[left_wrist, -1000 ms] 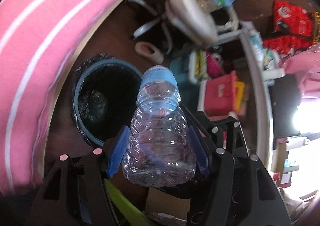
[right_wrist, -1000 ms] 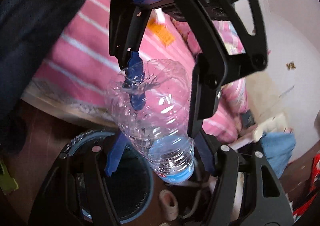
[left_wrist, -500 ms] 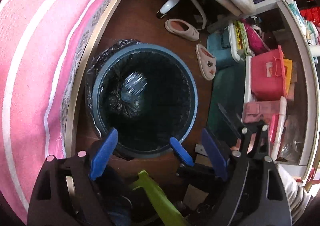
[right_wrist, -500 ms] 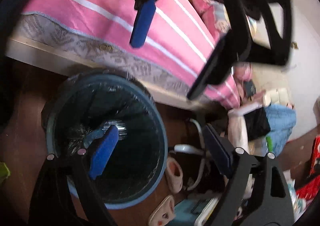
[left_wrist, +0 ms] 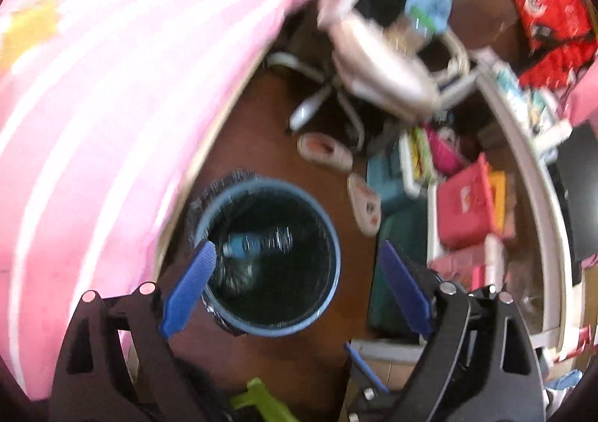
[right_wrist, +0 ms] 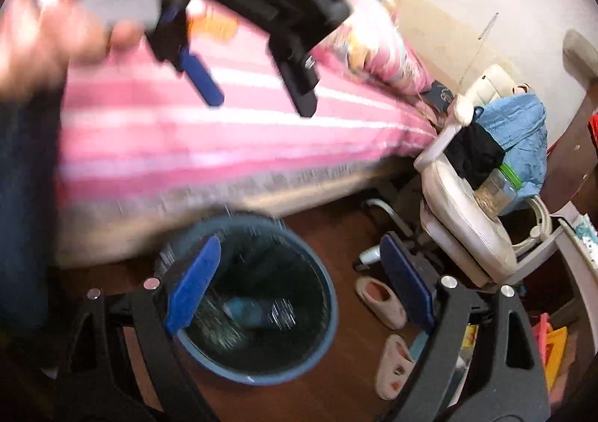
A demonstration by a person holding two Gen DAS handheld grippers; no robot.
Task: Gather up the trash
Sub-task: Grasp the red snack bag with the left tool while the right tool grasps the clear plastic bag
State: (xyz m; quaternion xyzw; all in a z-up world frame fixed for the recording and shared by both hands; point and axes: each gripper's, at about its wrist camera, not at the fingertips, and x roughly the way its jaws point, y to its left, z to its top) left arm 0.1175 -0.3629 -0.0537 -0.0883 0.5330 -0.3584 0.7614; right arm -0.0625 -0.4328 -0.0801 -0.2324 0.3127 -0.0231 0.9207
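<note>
Left gripper (left_wrist: 295,255) spread above bin (left_wrist: 329,295), right gripper (right_wrist: 299,257) spread, bottle (left_wrist: 258,244) inside

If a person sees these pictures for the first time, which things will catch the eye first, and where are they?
The round blue trash bin on the brown floor, beside the pink striped bed, draws the eye first; a clear plastic bottle lies inside it. In front of it, the left hand-held gripper is open and empty. In the right wrist view, the right hand-held gripper is open too, and two pale slippers lie on the floor right of the bin.
</note>
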